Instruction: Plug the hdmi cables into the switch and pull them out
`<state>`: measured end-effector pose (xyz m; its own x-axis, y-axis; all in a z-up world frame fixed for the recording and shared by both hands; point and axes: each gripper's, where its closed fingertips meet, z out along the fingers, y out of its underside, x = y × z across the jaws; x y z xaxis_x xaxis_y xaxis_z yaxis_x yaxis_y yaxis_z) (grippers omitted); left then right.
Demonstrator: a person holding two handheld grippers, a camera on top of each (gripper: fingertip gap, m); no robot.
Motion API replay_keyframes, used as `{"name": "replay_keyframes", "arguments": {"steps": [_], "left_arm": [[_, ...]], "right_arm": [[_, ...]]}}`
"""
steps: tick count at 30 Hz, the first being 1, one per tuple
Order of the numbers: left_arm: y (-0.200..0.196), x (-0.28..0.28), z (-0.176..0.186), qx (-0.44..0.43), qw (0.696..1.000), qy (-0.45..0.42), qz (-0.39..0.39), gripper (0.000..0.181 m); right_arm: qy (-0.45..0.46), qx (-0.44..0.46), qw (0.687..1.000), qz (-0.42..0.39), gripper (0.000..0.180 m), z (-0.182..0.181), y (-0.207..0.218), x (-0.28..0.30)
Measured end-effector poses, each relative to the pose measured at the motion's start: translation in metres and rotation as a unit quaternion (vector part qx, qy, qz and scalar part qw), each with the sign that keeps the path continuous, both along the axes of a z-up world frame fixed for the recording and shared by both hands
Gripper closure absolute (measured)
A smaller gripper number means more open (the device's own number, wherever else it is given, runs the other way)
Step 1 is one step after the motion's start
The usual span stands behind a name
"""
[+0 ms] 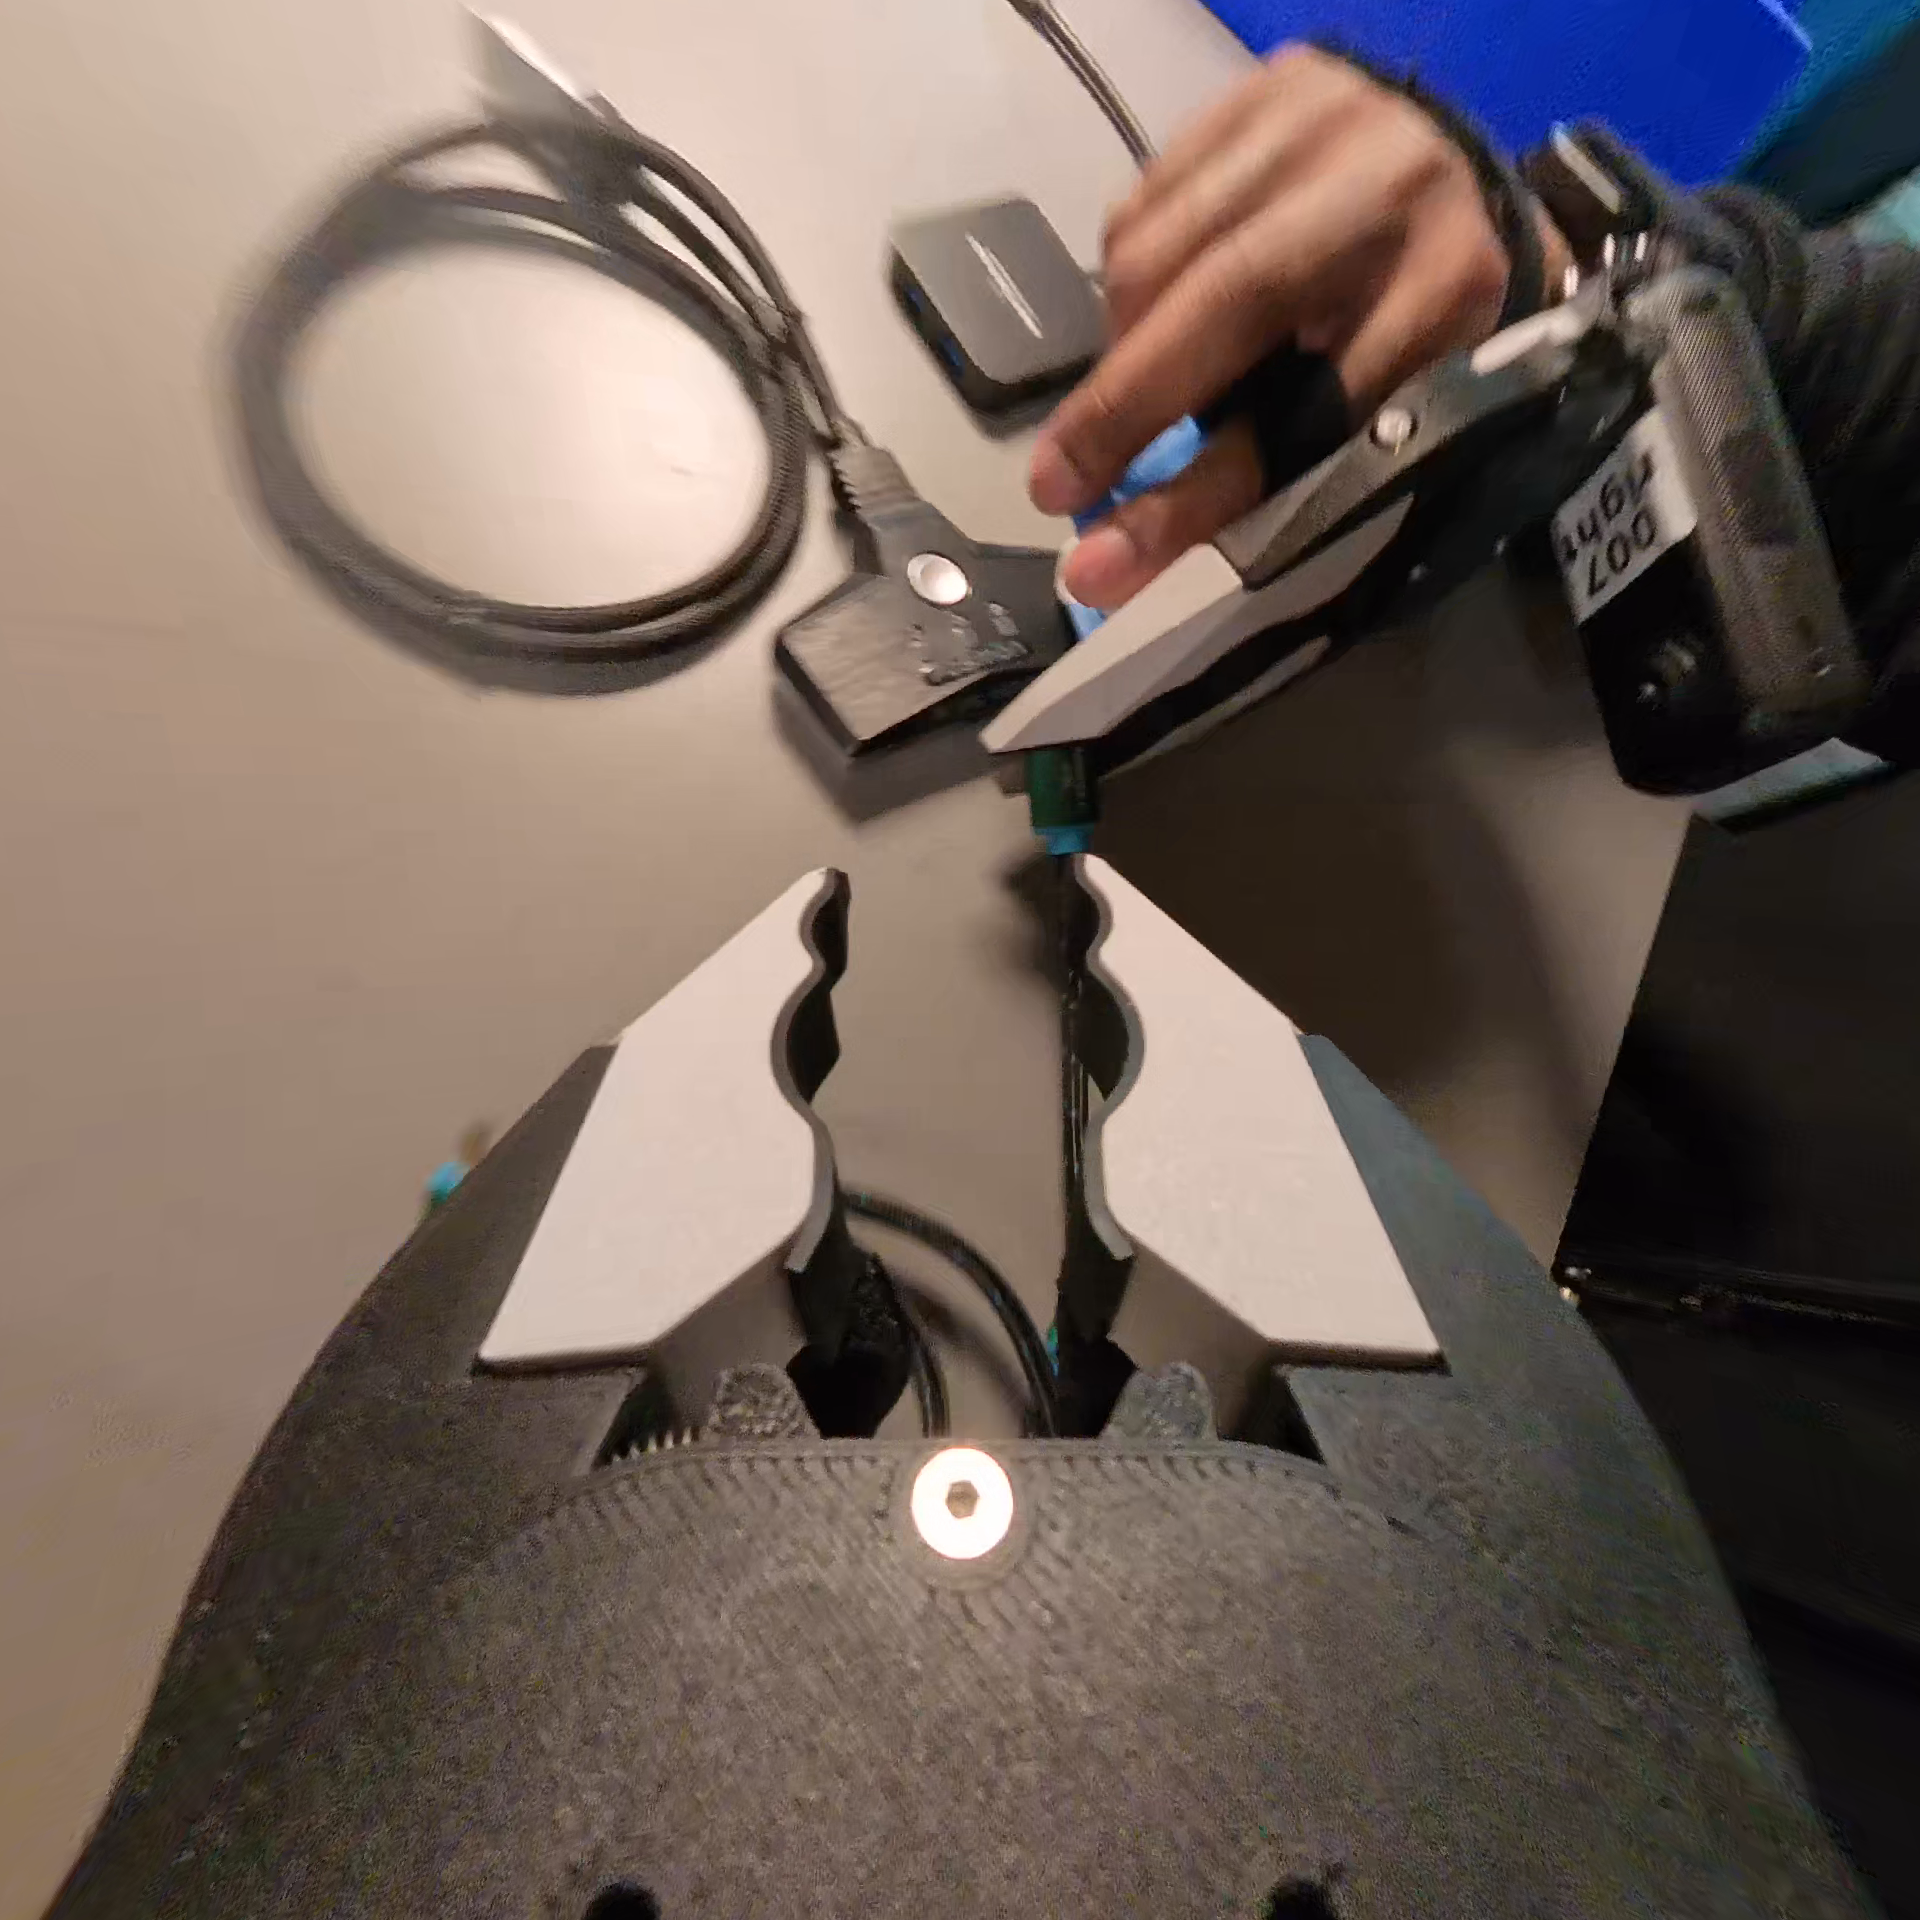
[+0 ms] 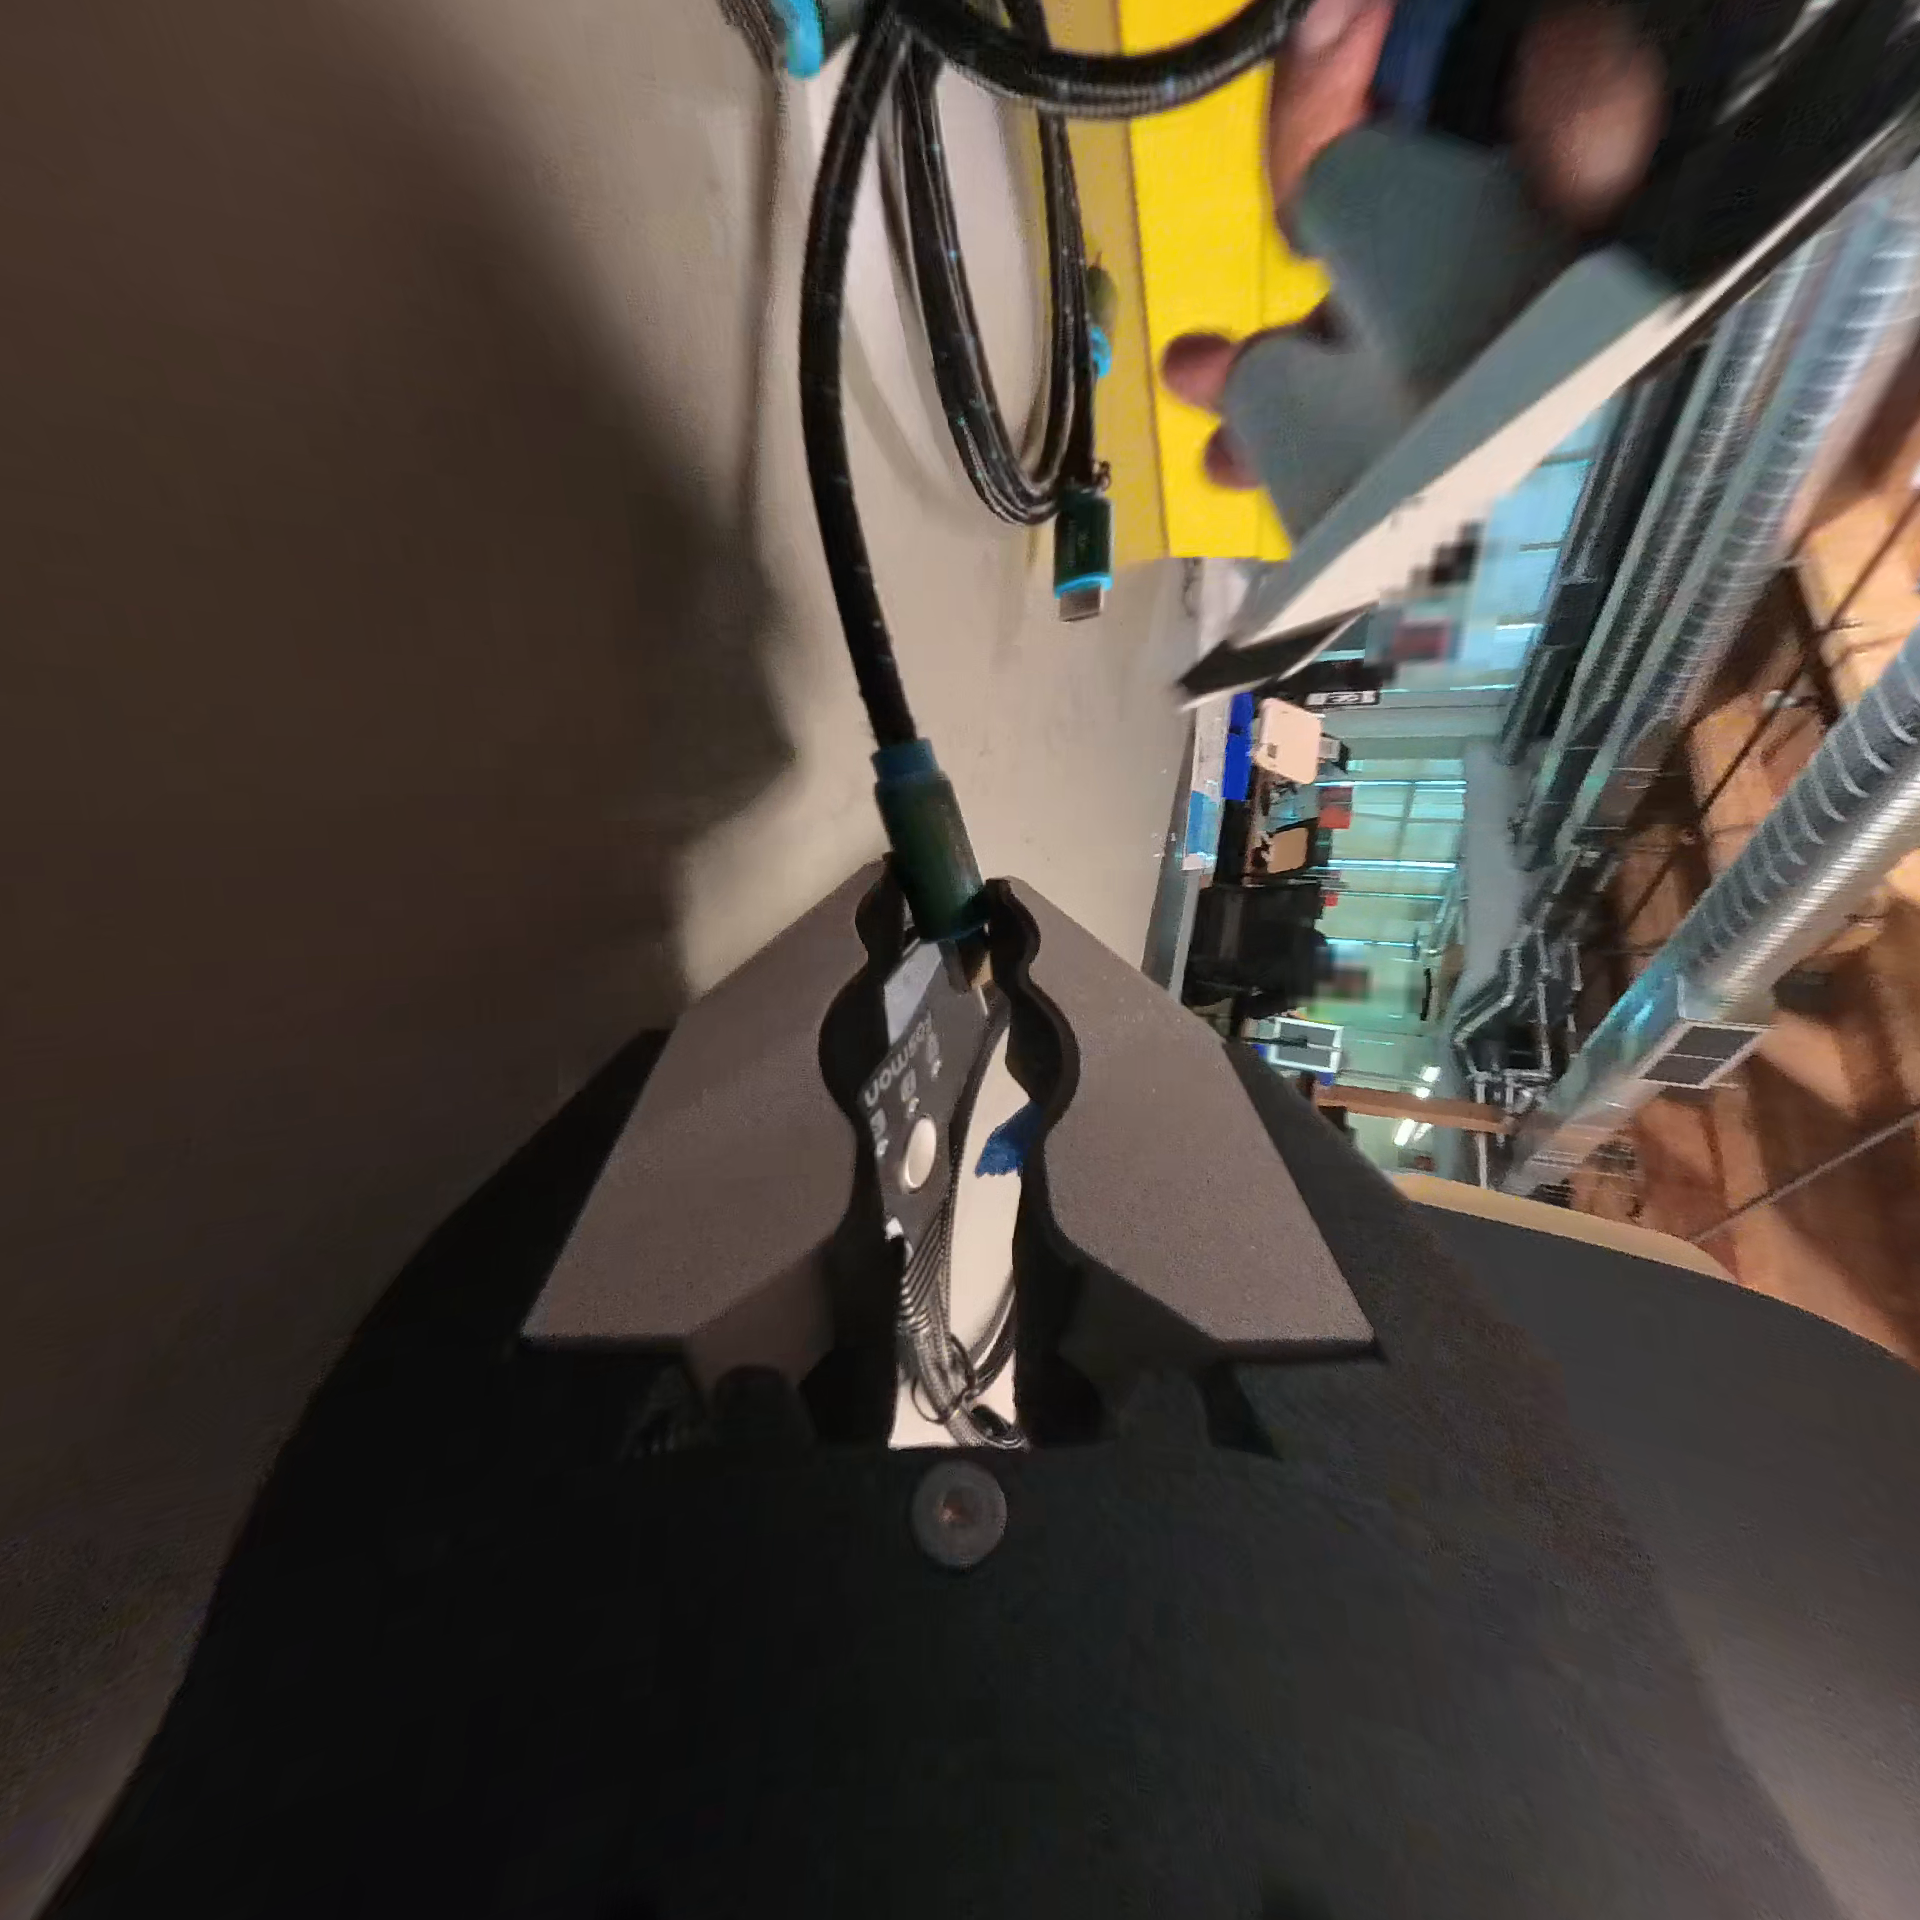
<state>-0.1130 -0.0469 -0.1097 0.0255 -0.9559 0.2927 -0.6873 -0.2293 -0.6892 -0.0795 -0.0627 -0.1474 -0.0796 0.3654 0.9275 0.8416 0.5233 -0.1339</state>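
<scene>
Right gripper (image 2: 951, 914) pinching plug (image 2: 935, 873), switch (image 1: 904, 644) beside

Beige table (image 1: 312, 935) with switch (image 1: 904, 655), coiled cable (image 1: 499, 374), black hub (image 1: 992, 301).

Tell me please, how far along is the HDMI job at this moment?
Done: cannot tell whether any plug-and-pull cycle is finished. In hand: the right gripper is shut on the green HDMI plug right at the black switch; whether it is seated cannot be seen. The left gripper is open and holds nothing. Left: a second HDMI plug lies loose on the table, unplugged.
</scene>
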Motion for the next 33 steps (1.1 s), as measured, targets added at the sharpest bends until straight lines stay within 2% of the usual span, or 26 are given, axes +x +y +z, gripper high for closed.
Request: {"name": "replay_keyframes", "arguments": {"steps": [2,5,7,9,12,15,20,23,30,33], "left_arm": [[0.01,-0.024,0.035,0.041,0.998,-0.02,0.049,0.135],[-0.009,-0.05,0.081,0.045,0.992,-0.077,0.087,0.138],[-0.041,-0.046,0.088,-0.035,0.986,-0.129,0.099,0.14],[-0.08,-0.029,0.071,-0.162,0.969,-0.156,0.105,0.14],[-0.112,-0.002,0.041,-0.341,0.904,-0.204,0.157,0.148],[-0.108,0.014,0.027,-0.447,0.826,-0.252,0.232,0.148],[-0.088,0.021,0.006,-0.435,0.791,-0.283,0.323,0.146],[-0.078,0.022,0.003,-0.424,0.783,-0.288,0.352,0.143],[-0.068,0.03,0.012,-0.483,0.716,-0.345,0.366,0.142],[-0.064,0.029,0.016,-0.491,0.711,-0.36,0.353,0.149]], "right_arm": [[0.003,0.017,1.0,0.007,0.162,0.001,-0.002,-0.001],[0.006,0.044,0.999,0.018,0.163,0.006,-0.005,-0.001],[0.008,0.07,0.997,0.021,0.163,0.011,-0.005,-0.002],[0.005,0.097,0.995,0.023,0.164,0.016,-0.006,-0.003],[0.009,0.125,0.992,0.022,0.163,0.023,-0.008,-0.005],[0.022,0.137,0.99,0.023,0.163,0.029,-0.012,-0.007],[0.04,0.139,0.989,0.031,0.163,0.033,-0.02,-0.01],[0.056,0.142,0.988,0.027,0.163,0.039,-0.022,-0.007],[0.093,0.147,0.984,0.034,0.164,0.051,-0.027,-0.011],[0.09,0.148,0.984,0.036,0.164,0.049,-0.028,-0.012]]}}
